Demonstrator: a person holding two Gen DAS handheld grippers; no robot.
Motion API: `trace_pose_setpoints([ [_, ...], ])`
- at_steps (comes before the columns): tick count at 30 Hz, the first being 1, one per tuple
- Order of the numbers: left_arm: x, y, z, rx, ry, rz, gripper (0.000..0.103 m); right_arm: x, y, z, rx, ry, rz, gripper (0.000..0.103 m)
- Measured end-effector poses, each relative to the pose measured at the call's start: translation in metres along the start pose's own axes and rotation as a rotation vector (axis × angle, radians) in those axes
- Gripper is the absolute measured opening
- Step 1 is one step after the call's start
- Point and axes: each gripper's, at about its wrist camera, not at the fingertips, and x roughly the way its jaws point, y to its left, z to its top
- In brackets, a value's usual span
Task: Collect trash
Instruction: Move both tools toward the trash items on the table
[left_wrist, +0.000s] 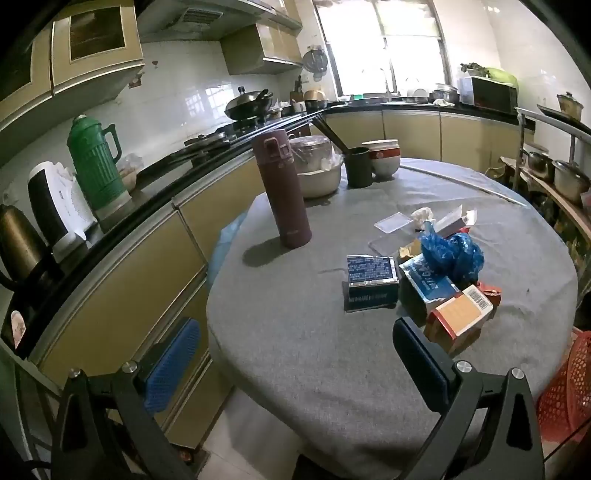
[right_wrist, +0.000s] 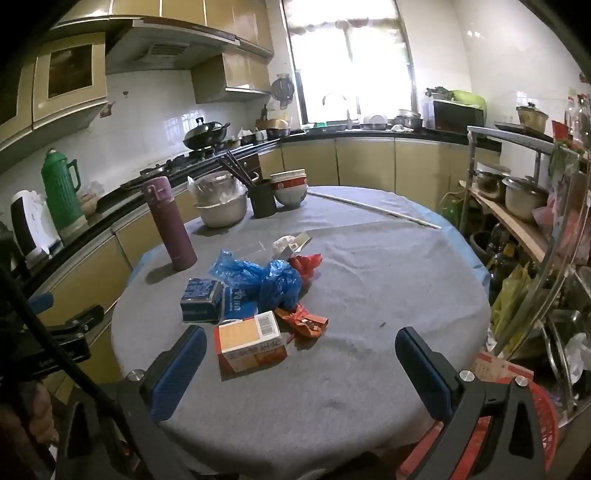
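Grippers: left gripper (left_wrist: 295, 365) and right gripper (right_wrist: 301, 363) both hang over the near edge of the table, each with its 2 blue-padded fingers spread wide and nothing between them.
Table: round table (right_wrist: 369, 288) under a grey cloth, with the trash heaped near its middle.
Basket: red mesh basket (right_wrist: 543, 417) on the floor just beside the table's near right edge.
Basin: metal basin (right_wrist: 223, 214) at the far side, covered with clear film.
Flask: purple flask (right_wrist: 171, 221) stands upright on the left, apart from the heap.
Bowls: stacked bowls (right_wrist: 291, 188) at the far edge, next to a dark cup (right_wrist: 264, 203) holding chopsticks.
Bag: crumpled blue bag (right_wrist: 266, 278) lies on top of the heap, touching a red scrap (right_wrist: 308, 264) behind it.
Orange box: orange box (right_wrist: 251, 341) with a barcode sits nearest the right gripper, at the heap's front.
Blue box: blue box (right_wrist: 201, 299) sits at the heap's left, beside a flattened blue carton (left_wrist: 424, 284).
Wrapper: orange wrapper (right_wrist: 306, 321) lies flat to the right of the orange box.
Tissue: white tissue (left_wrist: 423, 216) at the heap's far end, by a small open white box (left_wrist: 456, 218).
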Motion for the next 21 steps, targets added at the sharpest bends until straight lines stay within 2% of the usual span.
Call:
trace_pose_setpoints([
  [21,0.0038,-0.0010,-0.0032,0.005,0.018,-0.010,0.103,0.0025,0.0004,-0.0033,0.018,0.017,0.015,0.103],
])
